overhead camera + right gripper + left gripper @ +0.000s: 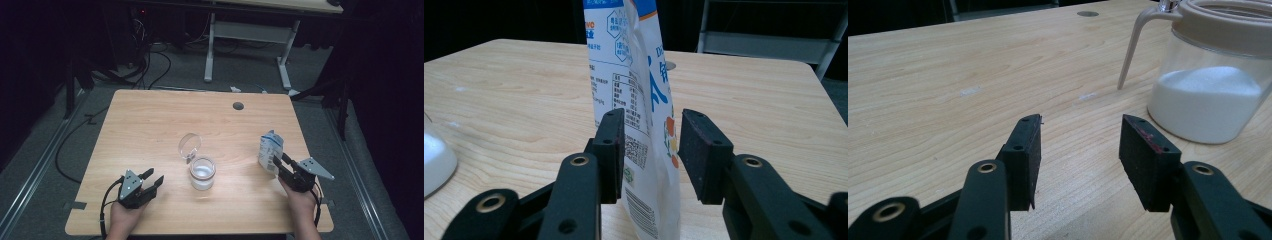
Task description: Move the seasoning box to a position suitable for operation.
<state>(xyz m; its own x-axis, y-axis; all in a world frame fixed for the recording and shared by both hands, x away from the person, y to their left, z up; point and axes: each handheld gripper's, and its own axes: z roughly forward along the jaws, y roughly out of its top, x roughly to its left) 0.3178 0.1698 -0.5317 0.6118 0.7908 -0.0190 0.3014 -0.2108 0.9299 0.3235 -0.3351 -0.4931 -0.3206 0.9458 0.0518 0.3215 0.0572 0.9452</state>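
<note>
Here, right gripper [278, 162] sits at the near right of the table [150, 125], jaws parted around a white-and-blue pouch [270, 150] that stands upright on the wood. In the right gripper view the pouch [644, 100] is between the two pads: the left pad lies against or just beside its printed face, the right pad has a clear gap to it, so no squeeze shows. Jaws about half open, nothing gripped. No earlier look to compare.

Left gripper [152, 178] rests low at the near left, jaws wide apart, nothing between them but bare wood, as the left gripper view [1080, 135] shows. Holding nothing.

Between the two grippers, nearer the left one, stands a clear jar [202, 173] part filled with white powder. From the left gripper it is ahead and to the right, near but apart from the right pad; in that view the jar [1208, 105] shows a pale rim and a thin wire bail hanging down its side. Its round lid [190, 145] is swung up and back, on the far side of the jar away from both grippers. From the right gripper the jar is well off to the left; a curved white edge [436, 160] shows there.

Nothing lies between the left jaws and the jar. The pouch itself blocks the right gripper's line ahead. A small round grommet [238, 106] sits in the tabletop far beyond the pouch. Past the table edge: a white desk frame [250, 35] and cables on the floor.
</note>
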